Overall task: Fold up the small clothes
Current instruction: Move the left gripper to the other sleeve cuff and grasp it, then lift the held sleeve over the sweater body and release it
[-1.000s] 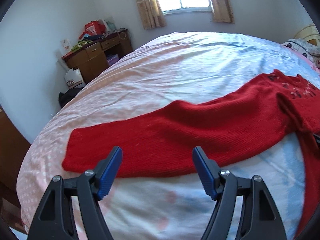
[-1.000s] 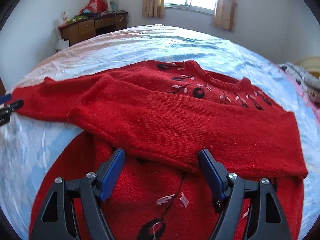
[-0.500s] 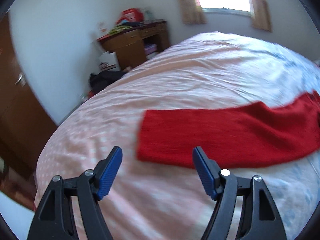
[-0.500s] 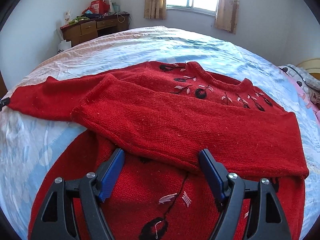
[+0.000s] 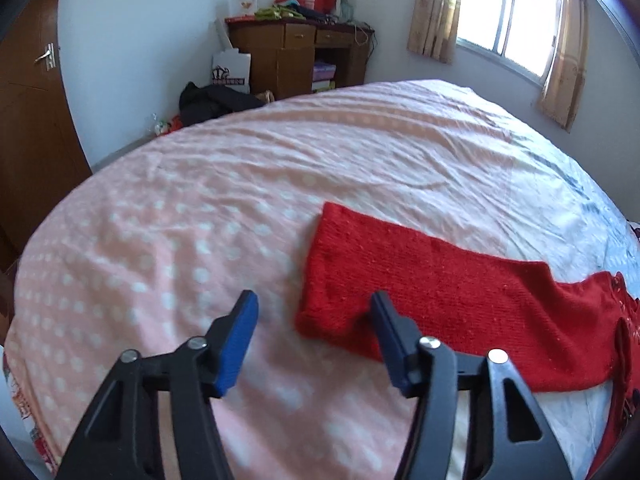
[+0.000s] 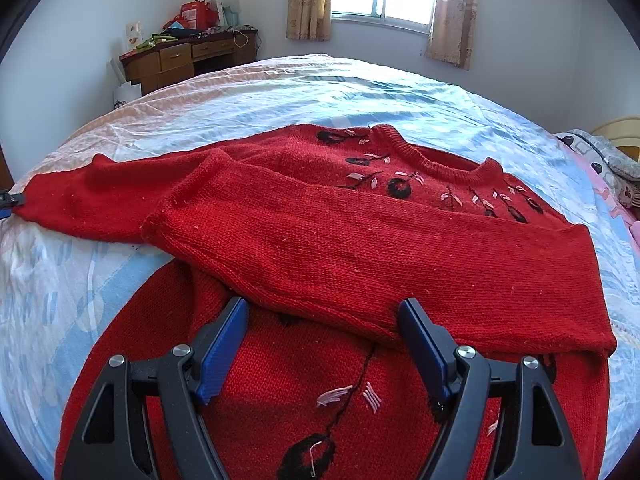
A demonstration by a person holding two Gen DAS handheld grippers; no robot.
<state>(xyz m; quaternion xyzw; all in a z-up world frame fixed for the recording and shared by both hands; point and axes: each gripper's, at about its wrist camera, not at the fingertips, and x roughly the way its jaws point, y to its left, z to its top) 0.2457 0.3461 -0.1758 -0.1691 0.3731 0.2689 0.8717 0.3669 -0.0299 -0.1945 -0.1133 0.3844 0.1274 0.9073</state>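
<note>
Left wrist view: the left gripper, tilted downward at lower centre, has its blue-padded jaws closing with a clear gap between them, the cuff of the red sweater's outstretched sleeve lying just at the right pad on the pink dotted bedsheet, nothing pinched. Right wrist view: the right gripper hangs angled down with jaws wide and empty over the knitted red sweater, whose other sleeve is folded across the embroidered chest just beyond the pads.

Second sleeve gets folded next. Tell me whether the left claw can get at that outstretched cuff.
Probably yes. The left claw, its jaws closing, sits right at the cuff of the red sweater's outstretched sleeve; only bare bedsheet surrounds it, nothing blocking.
</note>
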